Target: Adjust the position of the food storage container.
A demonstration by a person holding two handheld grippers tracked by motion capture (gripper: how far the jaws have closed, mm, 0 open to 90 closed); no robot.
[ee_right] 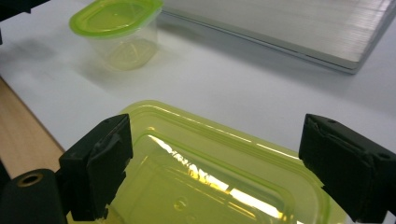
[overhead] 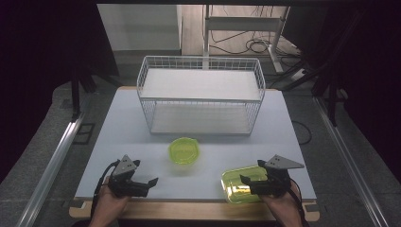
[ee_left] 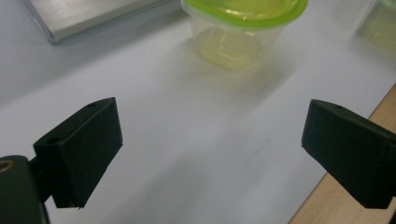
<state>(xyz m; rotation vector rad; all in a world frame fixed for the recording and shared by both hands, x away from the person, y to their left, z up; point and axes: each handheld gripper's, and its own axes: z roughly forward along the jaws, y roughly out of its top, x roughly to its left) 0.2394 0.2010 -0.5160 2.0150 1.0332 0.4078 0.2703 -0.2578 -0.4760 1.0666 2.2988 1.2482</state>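
Seemingly nothing is stowed yet: the white wire two-tier rack [overhead: 200,94] stands empty, both green-lidded clear plastic tubs [overhead: 184,150] [overhead: 239,184] are left on the bench [overhead: 118,123], both hand-held grippers [overhead: 142,182] [overhead: 246,182] gape, gripping nothing.

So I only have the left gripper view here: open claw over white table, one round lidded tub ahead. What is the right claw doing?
Observer: The right claw is open, its jaws on either side of a rectangular green-lidded container at the table's near right.
Operator: Is it gripping that container?
Observer: Not visibly; in the right gripper view both pads stand over the lid with gaps.
Operator: That grey slab at my top left?
Observer: It is the base of a white wire basket, two-tiered, standing behind the round tub.
Operator: Anything in it?
Observer: Both tiers look bare from the high view.
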